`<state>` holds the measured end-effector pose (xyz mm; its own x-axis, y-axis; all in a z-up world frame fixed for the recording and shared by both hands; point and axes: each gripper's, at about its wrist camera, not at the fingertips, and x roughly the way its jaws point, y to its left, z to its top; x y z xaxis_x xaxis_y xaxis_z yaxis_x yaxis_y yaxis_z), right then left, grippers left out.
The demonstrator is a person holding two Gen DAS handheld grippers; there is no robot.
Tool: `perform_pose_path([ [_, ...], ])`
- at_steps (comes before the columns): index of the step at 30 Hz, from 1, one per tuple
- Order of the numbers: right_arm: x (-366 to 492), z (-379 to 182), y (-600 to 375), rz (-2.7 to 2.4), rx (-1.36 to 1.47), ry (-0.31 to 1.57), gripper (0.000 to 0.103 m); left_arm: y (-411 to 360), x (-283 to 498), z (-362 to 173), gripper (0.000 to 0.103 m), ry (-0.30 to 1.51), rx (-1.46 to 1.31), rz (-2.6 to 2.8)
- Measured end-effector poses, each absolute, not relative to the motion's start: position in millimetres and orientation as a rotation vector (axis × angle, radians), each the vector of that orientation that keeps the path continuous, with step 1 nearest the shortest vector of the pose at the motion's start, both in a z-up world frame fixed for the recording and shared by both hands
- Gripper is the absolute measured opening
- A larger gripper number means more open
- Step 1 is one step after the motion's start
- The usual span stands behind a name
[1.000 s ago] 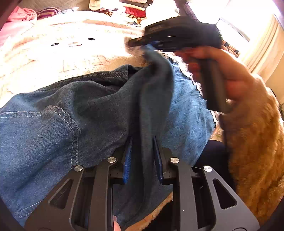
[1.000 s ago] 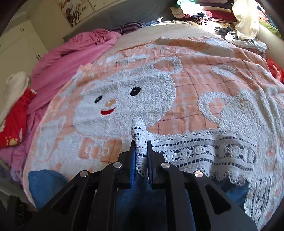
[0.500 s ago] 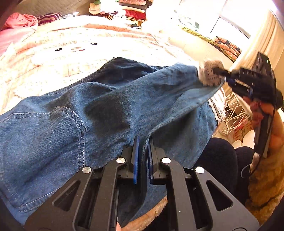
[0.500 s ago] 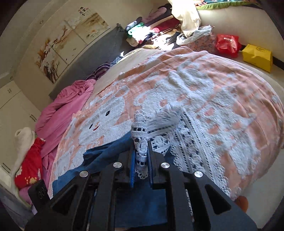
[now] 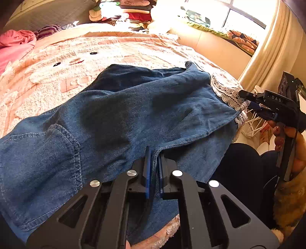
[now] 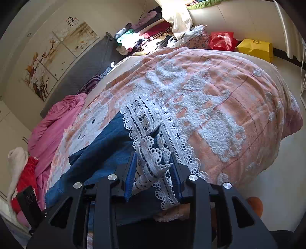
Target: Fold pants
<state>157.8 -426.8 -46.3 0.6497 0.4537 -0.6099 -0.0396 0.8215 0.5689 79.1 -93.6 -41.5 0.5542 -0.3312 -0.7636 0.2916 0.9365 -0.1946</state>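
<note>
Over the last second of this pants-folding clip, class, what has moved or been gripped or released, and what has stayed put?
The right gripper carried the lace hem of the jeans sideways toward the bed's edge, spreading the leg flat. Its jaws are now opening, the lace lying loose between them. The left gripper closed fully on a denim fold. The peach blanket and the clothes piles stayed as they were.

I see a bed covered by a peach blanket [image 6: 239, 92] with a white fluffy cartoon pattern. Behind it stands a grey headboard [image 6: 82, 63] under wall paintings [image 6: 57, 57]. Sunlight pours through a window [image 5: 239, 13] beside cream curtains [image 5: 271, 49]; clothes [image 6: 145, 36] pile at the bed's far side.
</note>
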Motion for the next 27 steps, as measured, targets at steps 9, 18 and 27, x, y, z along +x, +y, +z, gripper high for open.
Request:
perform_pose_path([
  [9,156.3,-59.4,-438.6,0.324,0.527,0.819,0.011,-94.4,66.9,-19.8,0.000,0.857,0.009,-0.389],
  [18,157.2,-67.8,-437.0,0.251,0.414,0.846,0.011,-112.2,54.0,-34.2,0.000,0.894,0.110,-0.450],
  [27,157.9,-73.7,-435.1,0.224,0.368,0.857,0.013,-115.1,50.3,-43.6,0.000,0.920,0.130,-0.459],
])
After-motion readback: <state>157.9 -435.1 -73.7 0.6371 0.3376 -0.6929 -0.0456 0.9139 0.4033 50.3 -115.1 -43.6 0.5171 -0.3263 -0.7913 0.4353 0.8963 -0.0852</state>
